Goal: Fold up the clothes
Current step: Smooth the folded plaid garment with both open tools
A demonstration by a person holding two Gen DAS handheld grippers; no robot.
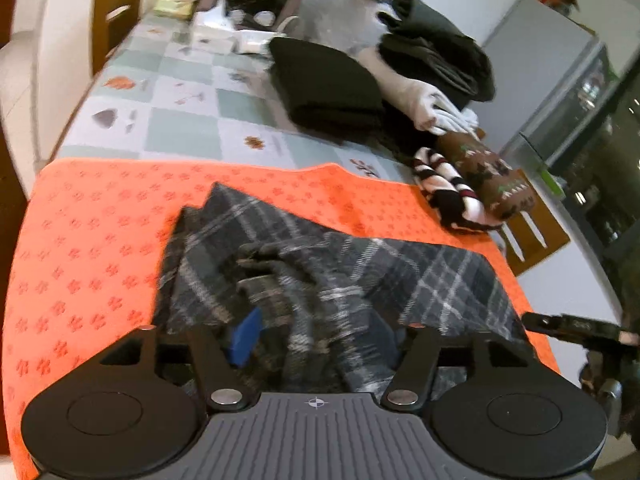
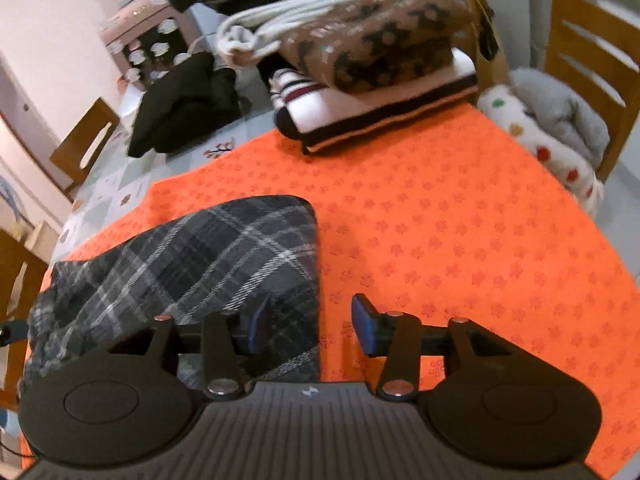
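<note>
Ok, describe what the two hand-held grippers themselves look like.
Both look alike. The left hand-held gripper has a grey ribbed body bearing a small crosshair mark, two round black discs at its sides, black link arms with silver pivot bolts, and blue finger pads. The right hand-held gripper shows the same ribbed body, discs, links, bolts and blue pads. No cables or sleeves are visible.

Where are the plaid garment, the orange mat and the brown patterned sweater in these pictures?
plaid garment (image 2: 224,256), right wrist view, on its flat folded upper panel.
orange mat (image 2: 460,216), right wrist view, on a bare stretch right of the garment.
brown patterned sweater (image 2: 384,48), right wrist view, on the top of the folded pile.
</note>
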